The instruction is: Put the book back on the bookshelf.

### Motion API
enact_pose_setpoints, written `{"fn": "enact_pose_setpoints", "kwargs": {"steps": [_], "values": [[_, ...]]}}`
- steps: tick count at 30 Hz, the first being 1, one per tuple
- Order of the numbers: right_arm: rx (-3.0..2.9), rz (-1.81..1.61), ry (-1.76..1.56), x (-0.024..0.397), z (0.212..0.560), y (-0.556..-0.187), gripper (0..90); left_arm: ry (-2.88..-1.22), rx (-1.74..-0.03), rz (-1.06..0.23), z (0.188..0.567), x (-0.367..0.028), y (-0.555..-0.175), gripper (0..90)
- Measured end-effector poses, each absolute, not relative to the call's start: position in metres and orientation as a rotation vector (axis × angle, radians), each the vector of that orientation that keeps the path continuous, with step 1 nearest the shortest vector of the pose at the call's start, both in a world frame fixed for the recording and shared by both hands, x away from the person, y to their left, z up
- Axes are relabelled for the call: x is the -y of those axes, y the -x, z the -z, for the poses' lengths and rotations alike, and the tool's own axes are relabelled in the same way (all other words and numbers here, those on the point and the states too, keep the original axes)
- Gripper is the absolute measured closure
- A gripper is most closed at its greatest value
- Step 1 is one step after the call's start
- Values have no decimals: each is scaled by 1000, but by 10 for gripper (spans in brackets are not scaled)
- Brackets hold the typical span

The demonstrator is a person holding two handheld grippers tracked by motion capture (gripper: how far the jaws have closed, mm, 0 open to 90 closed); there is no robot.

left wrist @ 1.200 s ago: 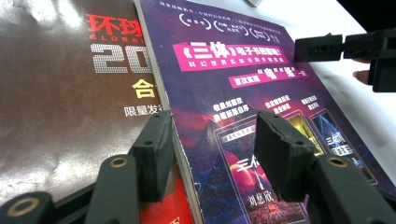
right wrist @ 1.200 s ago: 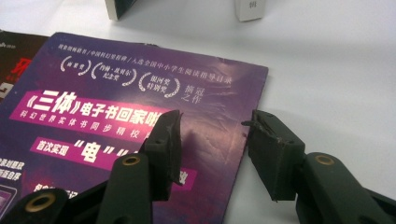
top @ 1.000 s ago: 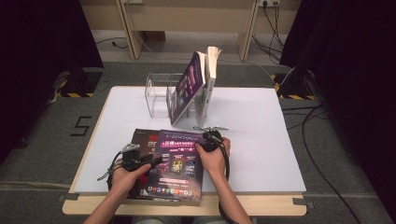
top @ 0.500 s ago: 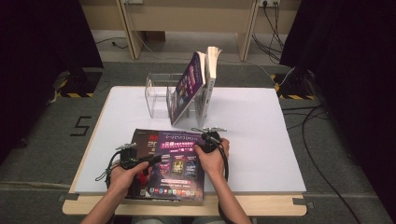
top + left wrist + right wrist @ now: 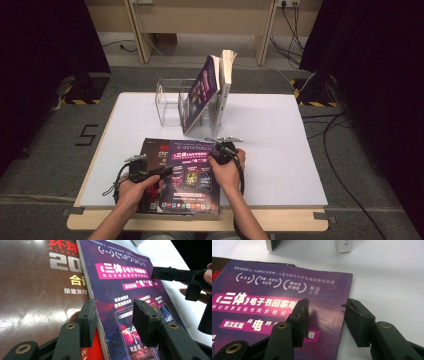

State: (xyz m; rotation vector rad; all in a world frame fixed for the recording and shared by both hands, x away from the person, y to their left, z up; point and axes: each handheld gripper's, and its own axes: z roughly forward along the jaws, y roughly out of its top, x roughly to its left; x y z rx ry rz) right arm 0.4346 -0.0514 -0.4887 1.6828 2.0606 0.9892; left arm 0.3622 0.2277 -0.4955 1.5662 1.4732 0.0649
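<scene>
Both grippers at the purple magazine (image 5: 192,172), near table edge.

Your left gripper (image 5: 113,320) straddles its spine edge atop the brown magazine (image 5: 37,290), jaws just closing, not yet pinching. Your right gripper (image 5: 325,315) straddles its right edge, jaws wide, short of the acrylic book stand (image 5: 170,102).

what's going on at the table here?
A person works two handheld grippers over a purple glossy magazine lying on a dark brown one near the front edge of the white table. The left gripper straddles the purple magazine's left edge, its jaws just closing but not yet pressing. The right gripper straddles the right edge, open. Two more books lean in a clear acrylic rack.
</scene>
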Motion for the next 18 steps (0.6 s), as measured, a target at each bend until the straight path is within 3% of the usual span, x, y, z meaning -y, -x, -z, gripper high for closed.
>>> {"fn": "enact_pose_setpoints", "kwargs": {"steps": [12, 15, 18], "values": [[-2039, -993, -1693, 50, 490, -433, 539, -1489, -1469, -11, 493, -225, -368, 546], [-2039, -994, -1694, 50, 490, -433, 539, -1493, -1470, 30, 498, -221, -370, 580], [-2043, -995, -1688, 50, 490, -433, 529, -1545, -1473, -27, 504, -217, -370, 625]]}}
